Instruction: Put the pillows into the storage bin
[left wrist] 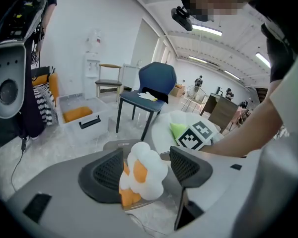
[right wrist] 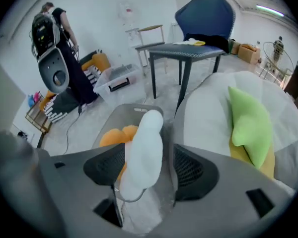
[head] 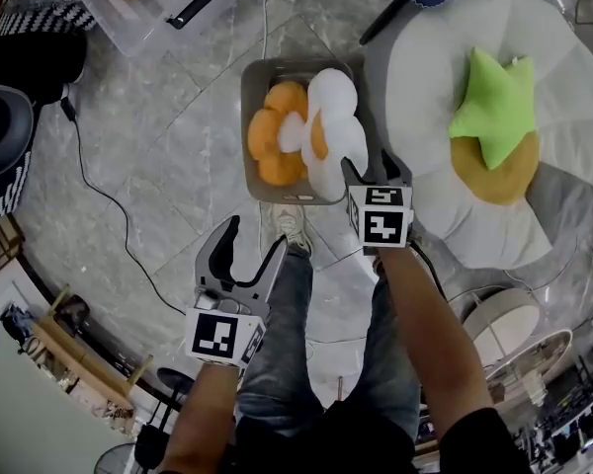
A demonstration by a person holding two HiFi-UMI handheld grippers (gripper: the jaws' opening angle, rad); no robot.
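Jaws of our right hand-held gripper (head: pixel 374 173) stand spread either side of the white pillow (head: pixel 334 126), which stands on edge in the grey bin (head: pixel 252 87) beside an orange pillow (head: pixel 275 134). We should lift straight up so no pad drags it out. Our left hand-held gripper (head: pixel 252 243), spread and empty, hangs over the floor (head: pixel 158 166). A green pillow (head: pixel 494 107) and a yellow pillow (head: pixel 502 174) wait on the white cushion (head: pixel 445 57).
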